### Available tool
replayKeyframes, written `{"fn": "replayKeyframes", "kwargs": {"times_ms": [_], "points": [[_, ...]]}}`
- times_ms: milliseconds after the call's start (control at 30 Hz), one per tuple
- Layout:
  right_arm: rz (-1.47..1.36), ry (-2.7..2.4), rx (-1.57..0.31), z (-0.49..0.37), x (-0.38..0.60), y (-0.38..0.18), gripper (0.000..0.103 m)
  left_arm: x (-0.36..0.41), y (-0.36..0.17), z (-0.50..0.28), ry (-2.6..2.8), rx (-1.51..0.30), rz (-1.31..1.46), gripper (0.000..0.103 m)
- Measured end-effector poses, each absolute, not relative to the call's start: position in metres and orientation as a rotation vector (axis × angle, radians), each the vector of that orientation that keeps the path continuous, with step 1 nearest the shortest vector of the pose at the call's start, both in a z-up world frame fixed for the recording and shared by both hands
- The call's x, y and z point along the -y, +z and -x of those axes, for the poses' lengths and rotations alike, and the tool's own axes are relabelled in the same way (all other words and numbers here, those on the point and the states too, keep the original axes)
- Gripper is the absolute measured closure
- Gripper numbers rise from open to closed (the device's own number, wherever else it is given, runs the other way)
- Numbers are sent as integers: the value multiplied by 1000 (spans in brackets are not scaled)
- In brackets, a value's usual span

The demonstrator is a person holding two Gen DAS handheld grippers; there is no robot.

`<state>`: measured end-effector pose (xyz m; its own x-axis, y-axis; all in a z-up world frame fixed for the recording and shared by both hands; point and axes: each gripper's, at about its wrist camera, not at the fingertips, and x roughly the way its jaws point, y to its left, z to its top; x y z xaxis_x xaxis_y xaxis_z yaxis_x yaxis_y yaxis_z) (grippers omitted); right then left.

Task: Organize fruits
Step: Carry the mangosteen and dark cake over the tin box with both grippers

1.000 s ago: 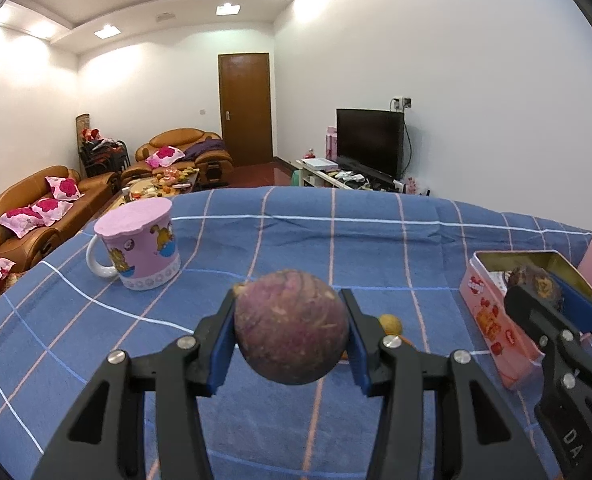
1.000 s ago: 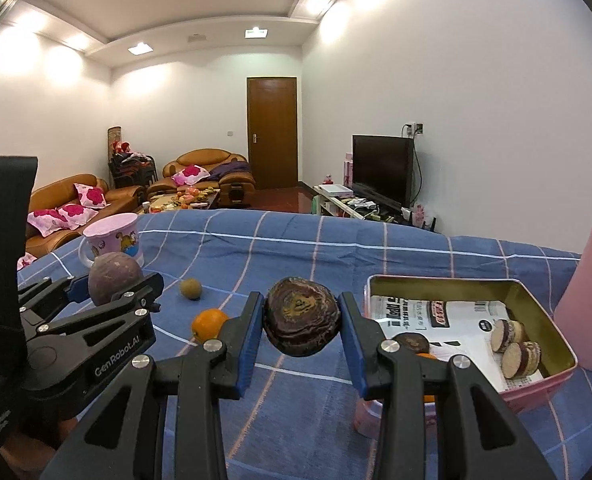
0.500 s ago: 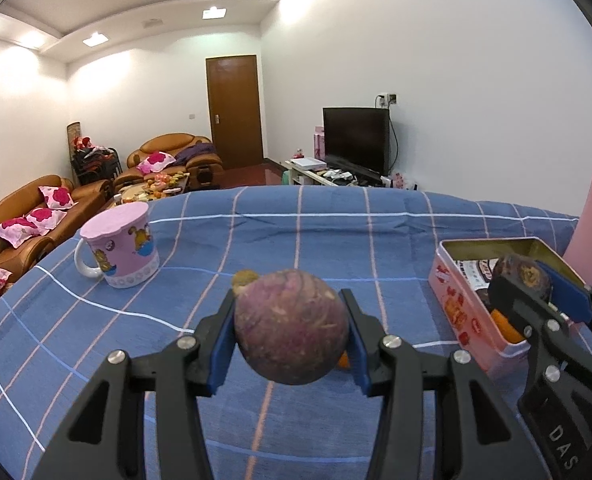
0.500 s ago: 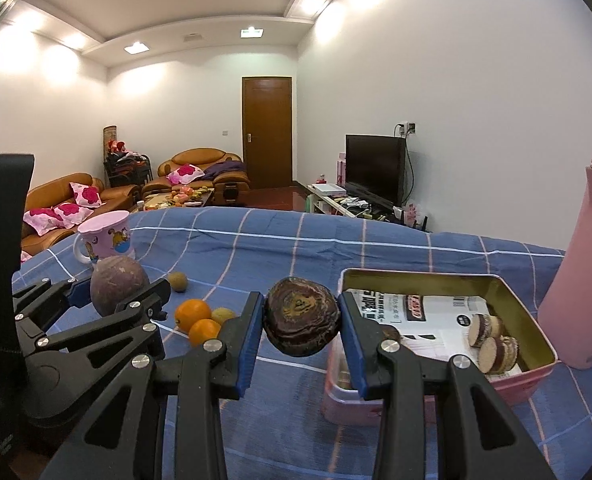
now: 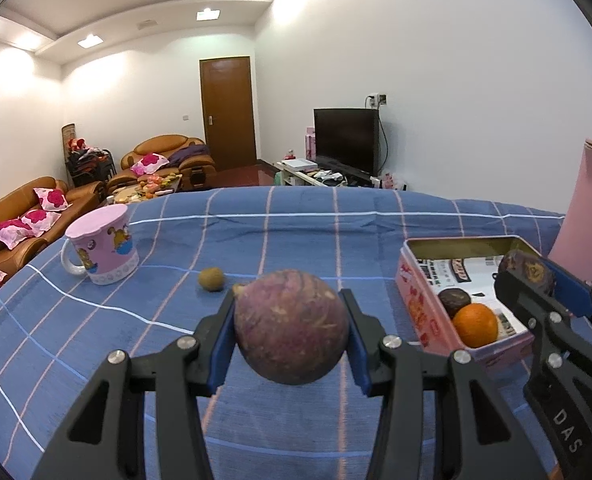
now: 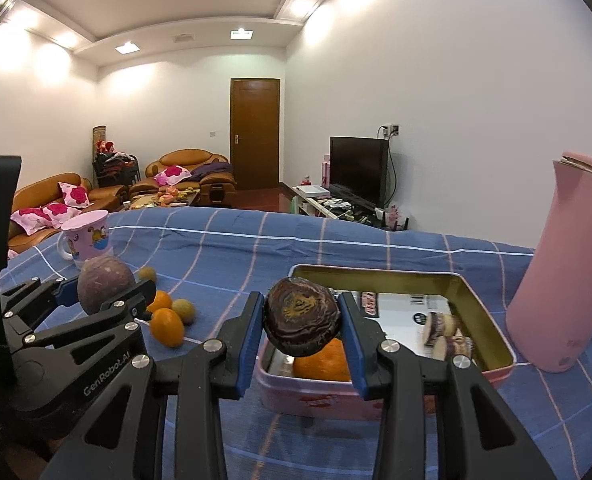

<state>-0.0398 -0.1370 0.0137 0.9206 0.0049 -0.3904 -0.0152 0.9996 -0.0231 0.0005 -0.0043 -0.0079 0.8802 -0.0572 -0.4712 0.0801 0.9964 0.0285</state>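
Observation:
My left gripper (image 5: 290, 330) is shut on a round purple fruit (image 5: 291, 326), held above the blue checked cloth; it also shows in the right wrist view (image 6: 105, 283). My right gripper (image 6: 302, 322) is shut on a dark wrinkled fruit (image 6: 302, 320), held over the near end of the pink tin (image 6: 492, 312). The tin holds an orange (image 6: 322, 360), a dark fruit (image 5: 454, 302) and cut round pieces (image 6: 442, 326). In the left wrist view the tin (image 5: 414, 298) is at the right. Two oranges (image 6: 167, 326) and small green-brown fruits (image 6: 184, 310) lie on the cloth.
A pink mug (image 5: 102, 244) stands at the far left on the cloth. A tall pink flask (image 6: 564, 264) stands right of the tin. One small brown fruit (image 5: 211, 279) lies near the mug. Sofas, a door and a television are in the room behind.
Both grippers have moved right toward the tin with their fruits. The right gripper's dark fruit now hangs over the tin's near end.

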Motion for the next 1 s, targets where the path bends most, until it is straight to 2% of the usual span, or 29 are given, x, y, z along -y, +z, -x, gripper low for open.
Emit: {"fn": "replayKeyframes", "kwargs": {"times_ms": [1000], "points": [[53,-84,-390,50,214,15,63,96,-6,10,-177,-482,-98,53]]}}
